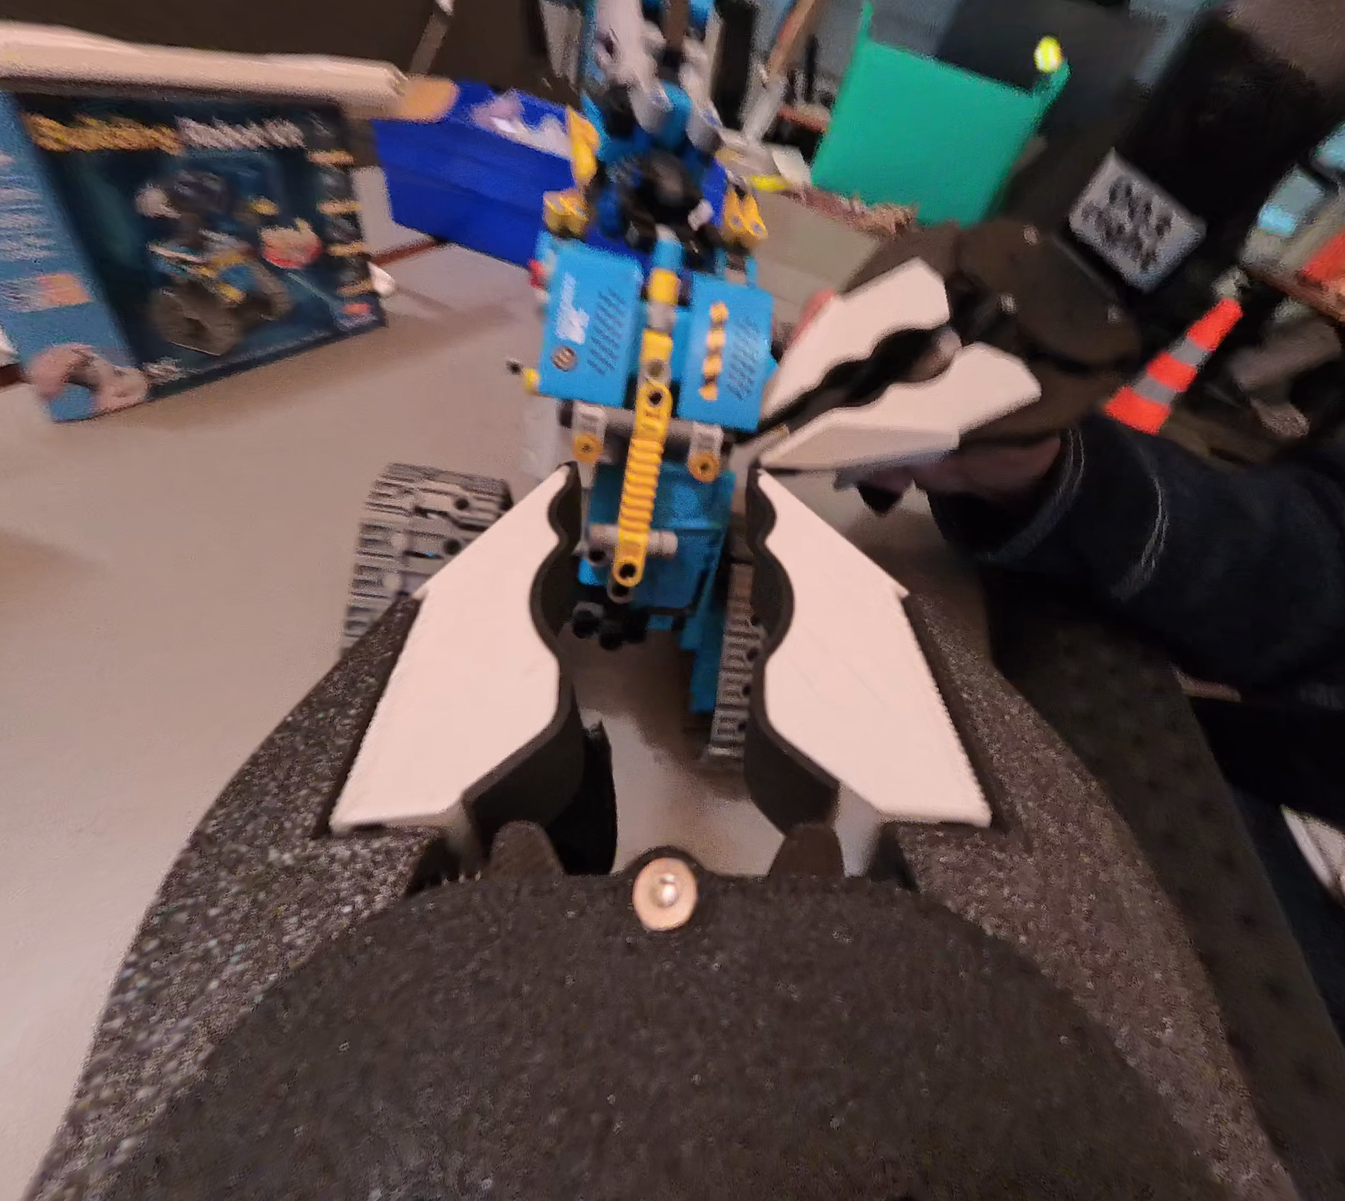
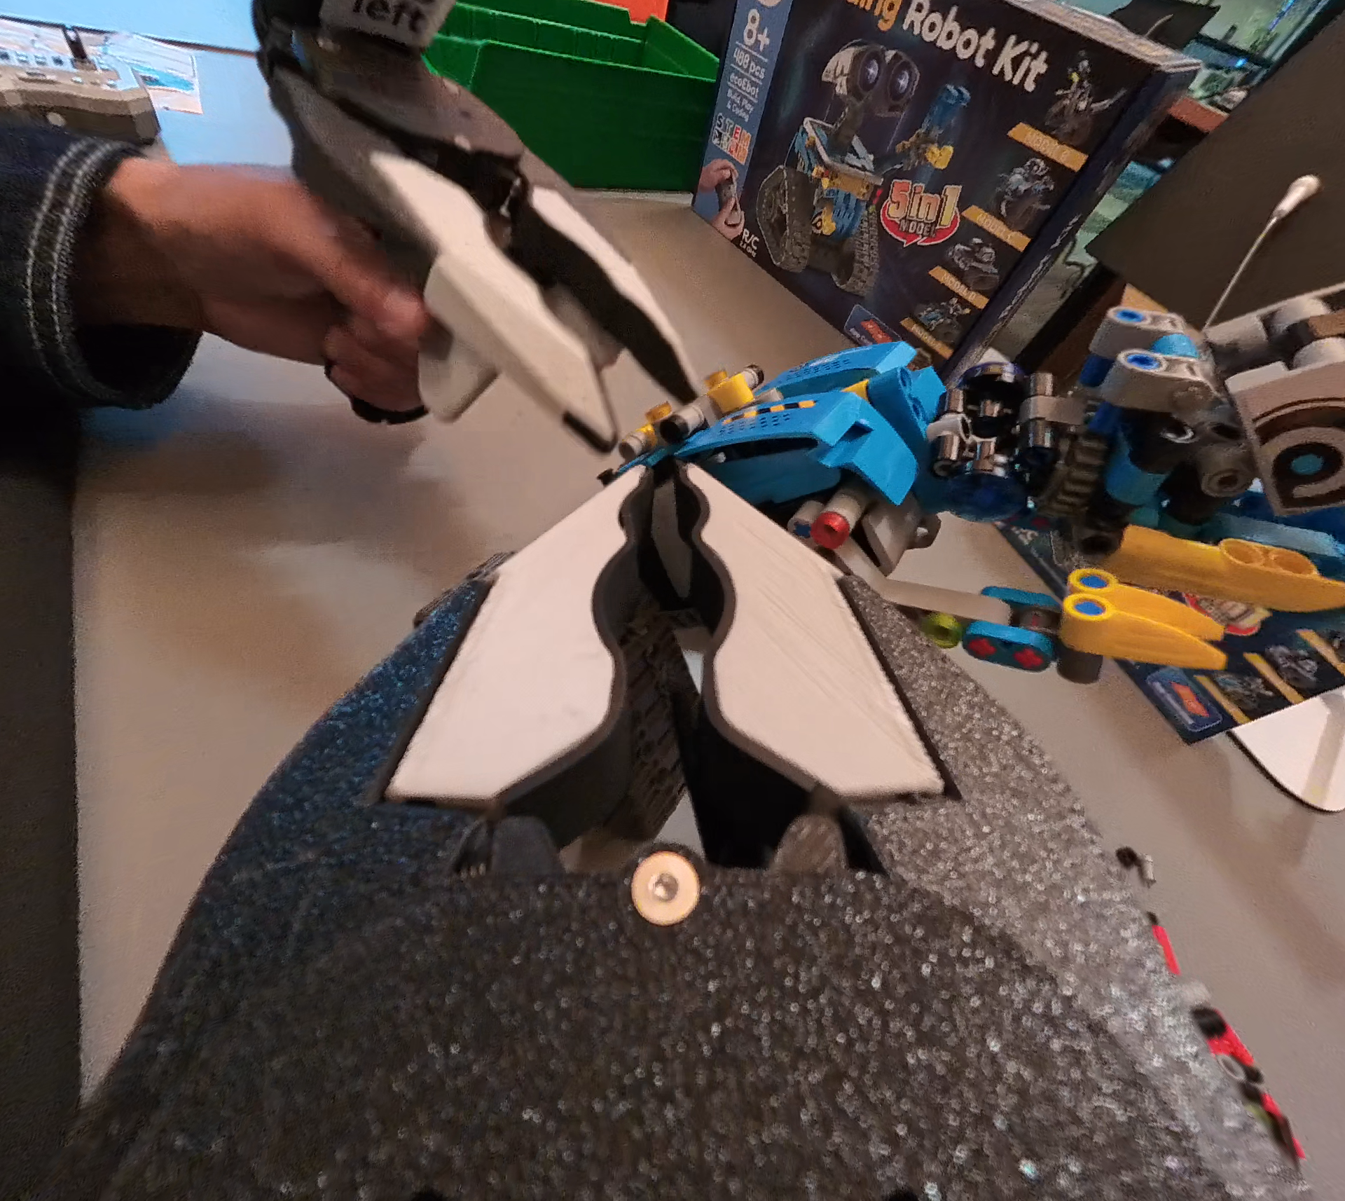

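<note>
Model pinned between two claws

Left wrist view: the left claw point(image 1: 662, 482) straddles the model's point(image 1: 655, 321) blue lower body, a finger pressed to each flank, seemingly gripping it. The model's long axis runs straight ahead from the claw. The right claw point(image 1: 771, 431) meets it from the right. A grey track point(image 1: 415, 533) shows on the left.

Right wrist view: the right claw point(image 2: 664, 474), nearly closed, seems to pinch the model's point(image 2: 837, 438) near end. Here the model stretches away rightward, tipped over above the tabletop point(image 2: 218, 584), head and yellow arms showing.
</note>
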Tool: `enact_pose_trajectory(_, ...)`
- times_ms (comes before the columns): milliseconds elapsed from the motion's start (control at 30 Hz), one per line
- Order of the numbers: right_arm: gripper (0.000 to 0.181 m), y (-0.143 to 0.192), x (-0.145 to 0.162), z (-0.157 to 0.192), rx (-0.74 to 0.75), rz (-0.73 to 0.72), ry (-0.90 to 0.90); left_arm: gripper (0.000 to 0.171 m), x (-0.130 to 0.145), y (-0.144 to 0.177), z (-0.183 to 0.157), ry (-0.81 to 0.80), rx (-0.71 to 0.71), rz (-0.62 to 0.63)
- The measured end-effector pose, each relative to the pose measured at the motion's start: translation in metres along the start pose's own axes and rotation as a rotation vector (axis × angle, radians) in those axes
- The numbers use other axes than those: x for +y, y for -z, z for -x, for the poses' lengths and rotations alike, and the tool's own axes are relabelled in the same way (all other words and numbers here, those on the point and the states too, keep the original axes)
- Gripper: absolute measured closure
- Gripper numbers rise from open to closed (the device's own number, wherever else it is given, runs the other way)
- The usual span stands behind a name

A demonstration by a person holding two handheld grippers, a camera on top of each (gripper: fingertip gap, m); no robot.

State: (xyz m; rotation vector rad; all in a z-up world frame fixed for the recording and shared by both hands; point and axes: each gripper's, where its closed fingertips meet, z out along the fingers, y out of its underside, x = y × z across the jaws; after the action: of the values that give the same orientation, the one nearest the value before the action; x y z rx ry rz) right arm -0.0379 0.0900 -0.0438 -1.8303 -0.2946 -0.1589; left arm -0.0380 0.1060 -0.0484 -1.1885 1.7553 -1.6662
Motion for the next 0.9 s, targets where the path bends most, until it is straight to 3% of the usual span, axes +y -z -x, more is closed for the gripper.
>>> enact_pose_trajectory(200, 0.181, 0.009, 0.003, -0.004, -0.084, -0.02, -0.116, 0.141, 0.013, -0.008, -0.012, -0.143, -0.056, 0.06)
enact_pose_trajectory(433, 0.181, 0.015, 0.008, -0.017, -0.081, -0.023, -0.185, 0.138, 0.019, -0.01, -0.031, -0.198, -0.042, 0.098)
enact_pose_trajectory(500, 0.166, 0.016, 0.014, -0.026, -0.047, -0.011, -0.209, 0.145, 0.022, -0.01, -0.042, -0.232, 0.013, 0.127)
enact_pose_trajectory(667, 0.175, 0.031, 0.016, -0.014, -0.257, -0.057, -0.281, 0.156, 0.001, 0.014, -0.052, -0.279, 0.076, 0.037)
enact_pose_trajectory(733, 0.177, 0.033, 0.016, -0.01, -0.358, -0.069, -0.357, 0.144, -0.006, 0.021, -0.04, -0.254, 0.038, 0.008)
enact_pose_trajectory(833, 0.168, 0.037, 0.02, -0.006, -0.485, -0.063, -0.423, 0.106, -0.013, 0.021, -0.025, -0.133, -0.002, -0.024)
enact_pose_trajectory(900, 0.168, 0.041, 0.032, 0.0, -0.547, -0.018, -0.453, 0.1, -0.011, 0.015, -0.02, -0.055, -0.027, -0.026)
